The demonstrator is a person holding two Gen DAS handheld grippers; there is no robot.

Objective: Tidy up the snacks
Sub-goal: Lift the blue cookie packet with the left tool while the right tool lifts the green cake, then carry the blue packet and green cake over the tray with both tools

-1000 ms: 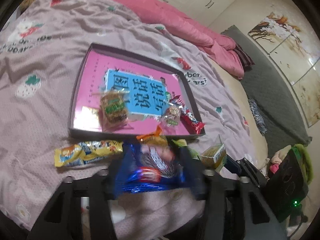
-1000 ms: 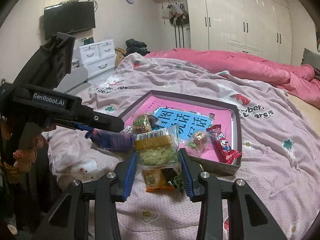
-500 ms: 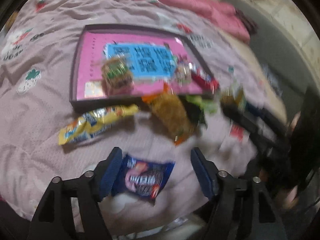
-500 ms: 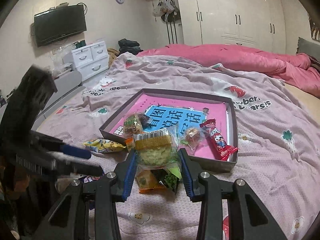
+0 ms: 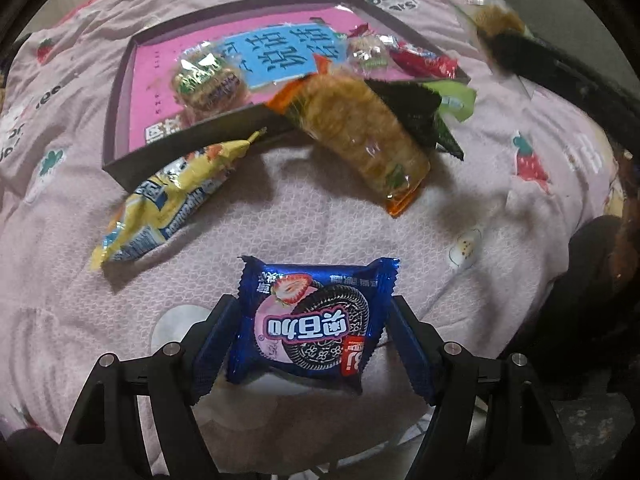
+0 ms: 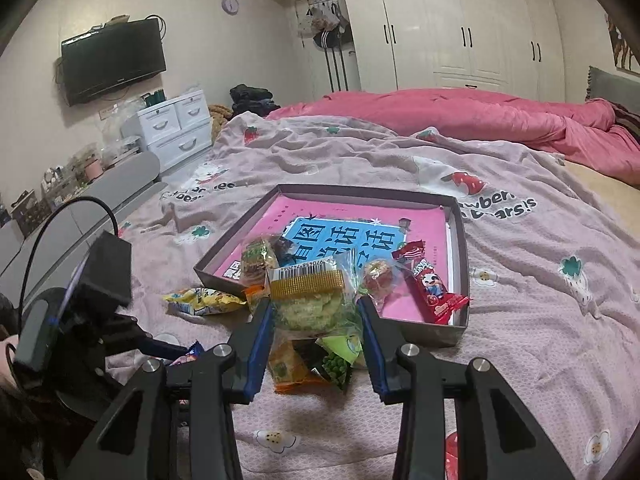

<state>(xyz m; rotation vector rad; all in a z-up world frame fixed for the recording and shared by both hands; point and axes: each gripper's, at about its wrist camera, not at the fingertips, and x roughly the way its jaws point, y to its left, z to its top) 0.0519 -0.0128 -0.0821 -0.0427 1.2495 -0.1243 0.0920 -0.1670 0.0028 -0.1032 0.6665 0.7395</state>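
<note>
Here, left tongs (image 5: 308, 344) released, straddling flat blue cookie pack (image 5: 310, 322); right tongs (image 6: 316, 332) grasping upright cracker pack (image 6: 310, 300).

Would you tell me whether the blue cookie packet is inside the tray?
Out. The blue cookie packet lies on the bedspread, short of the tray.

Light: dim, warm indoor; brightest on the white wardrobe (image 6: 460, 28).
Shadows: soft, beneath packets on the bedspread (image 5: 328, 224).
Blur: left view's upper right smeared.
Edges: fisheye bending, black corners.
</note>
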